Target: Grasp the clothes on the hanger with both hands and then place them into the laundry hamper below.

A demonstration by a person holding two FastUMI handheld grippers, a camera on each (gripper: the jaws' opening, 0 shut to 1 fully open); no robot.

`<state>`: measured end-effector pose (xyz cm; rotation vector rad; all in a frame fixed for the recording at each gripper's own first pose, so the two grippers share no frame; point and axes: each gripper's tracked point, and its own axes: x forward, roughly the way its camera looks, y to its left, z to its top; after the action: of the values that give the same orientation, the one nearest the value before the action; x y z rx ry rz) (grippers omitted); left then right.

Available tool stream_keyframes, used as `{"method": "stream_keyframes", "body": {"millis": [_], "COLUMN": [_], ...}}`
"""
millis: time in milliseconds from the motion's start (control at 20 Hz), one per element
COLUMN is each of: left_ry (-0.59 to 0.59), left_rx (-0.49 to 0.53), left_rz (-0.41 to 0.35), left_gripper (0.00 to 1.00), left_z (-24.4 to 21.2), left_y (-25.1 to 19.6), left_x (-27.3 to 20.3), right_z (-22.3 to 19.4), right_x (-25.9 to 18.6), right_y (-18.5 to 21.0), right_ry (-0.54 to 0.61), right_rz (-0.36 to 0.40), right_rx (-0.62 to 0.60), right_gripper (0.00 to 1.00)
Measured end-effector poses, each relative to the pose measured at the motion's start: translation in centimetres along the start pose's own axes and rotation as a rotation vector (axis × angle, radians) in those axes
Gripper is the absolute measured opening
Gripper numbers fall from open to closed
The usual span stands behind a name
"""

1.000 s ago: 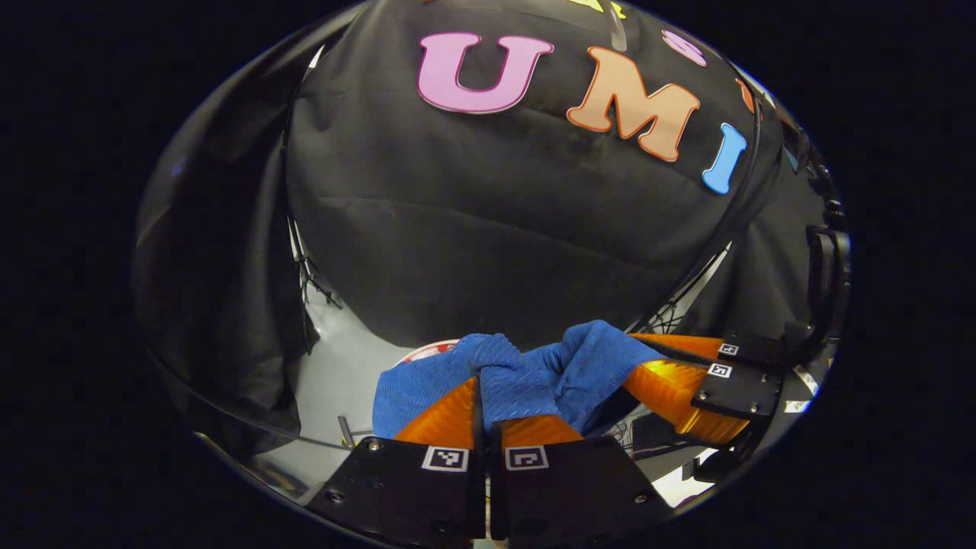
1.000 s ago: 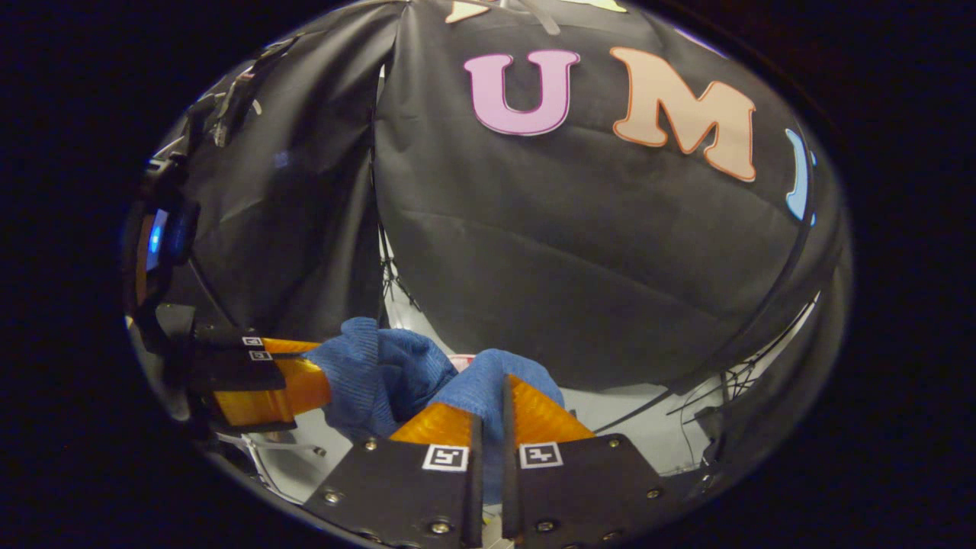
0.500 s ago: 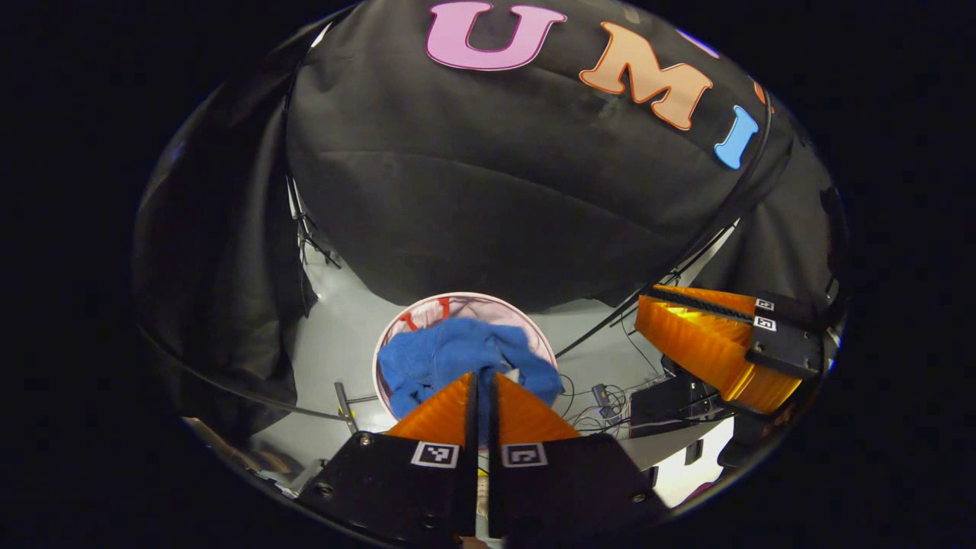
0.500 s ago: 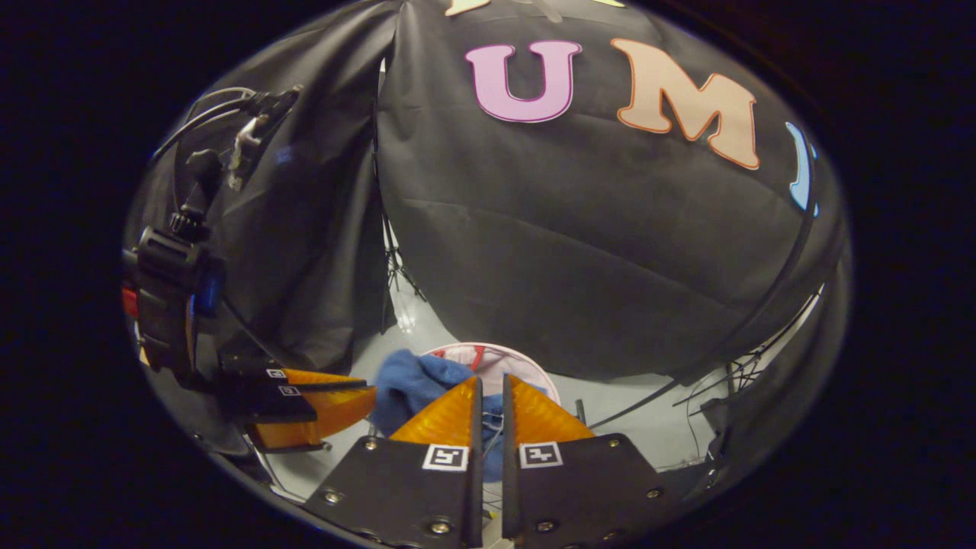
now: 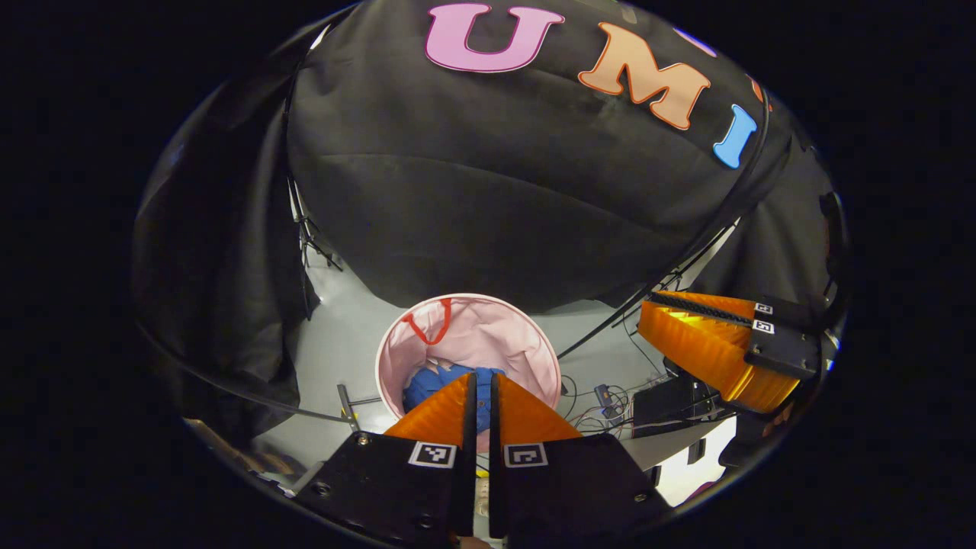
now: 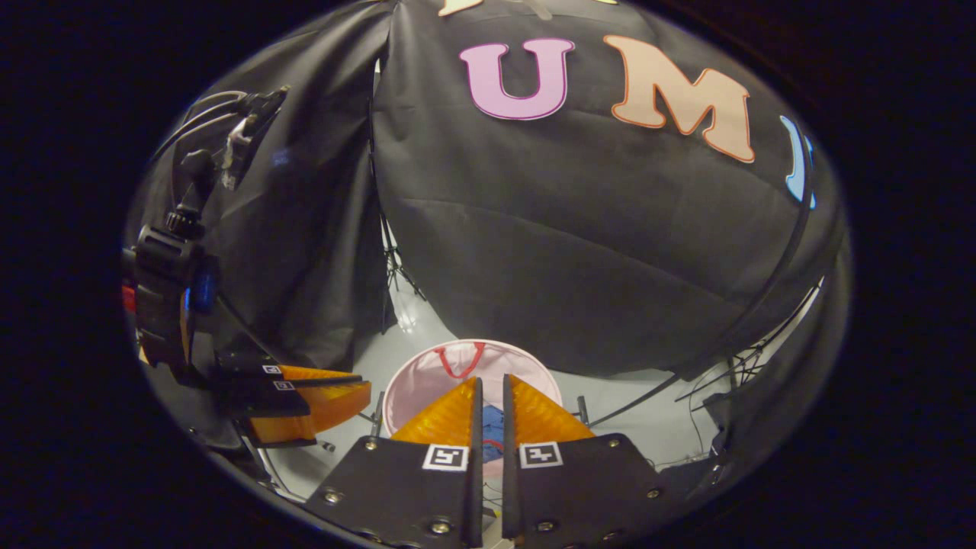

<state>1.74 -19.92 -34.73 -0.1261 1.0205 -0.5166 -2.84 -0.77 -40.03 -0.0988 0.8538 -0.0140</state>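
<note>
Below both grippers, on the pale grey floor [image 5: 335,358], stood the round pink fabric laundry hamper [image 5: 488,335] with a red loop handle [image 5: 428,324] at its far rim, and the crumpled blue knitted garment [image 5: 427,383] lay inside it near the bottom, partly hidden behind the fingers in both views; in the right gripper view only a small blue patch [image 6: 492,423] showed between the finger tips. The left gripper [image 5: 477,381], with orange ribbed wedge-shaped fingers [image 5: 442,412] on black plates, was pressed nearly together with just a thin slit left, and nothing was pinched in it. The right gripper [image 6: 488,385] was likewise drawn together to a narrow slit and held nothing. Each black plate carried a small square black-and-white coded marker [image 5: 433,454]; no readable words or brand marks were found on the grippers or the hamper. In the left gripper view the right gripper [image 5: 656,305] appeared off to the right, fingers together, well apart from the hamper. In the right gripper view the left gripper [image 6: 367,385] sat at the left, just beside the hamper's rim, with a black mount and cables [image 6: 171,259] above it. Loose black cables [image 5: 602,400] and a dark box lay on the floor right of the hamper.
</note>
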Motion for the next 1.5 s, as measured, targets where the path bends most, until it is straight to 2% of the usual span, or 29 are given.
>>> {"method": "stream_keyframes", "body": {"millis": [200, 550, 900, 1500], "left_ry": [-0.022, -0.176, -0.32, -0.641], "left_rx": [0.015, 0.059, 0.096, 0.181], "left_rz": [0.011, 0.003, -0.05, -0.157], "left_gripper": [0.09, 0.09, 0.09, 0.09], "left_z": [0.8, 5.9, 11.4, 21.5], "left_y": [-0.1, -1.0, -3.9, -10.2], "left_x": [-0.7, -3.3, -6.9, -16.8], "right_z": [0.1, 2.2, 7.4, 18.7], "right_x": [-0.3, -2.0, -5.0, -13.4], "right_y": [-0.1, -0.7, -2.5, -4.5], "right_ry": [-0.011, -0.069, -0.185, -0.486], "right_rz": [-0.002, -0.001, -0.025, -0.079], "right_rx": [0.006, 0.024, 0.063, 0.009], "right_gripper": [0.11, 0.1, 0.1, 0.1]}}
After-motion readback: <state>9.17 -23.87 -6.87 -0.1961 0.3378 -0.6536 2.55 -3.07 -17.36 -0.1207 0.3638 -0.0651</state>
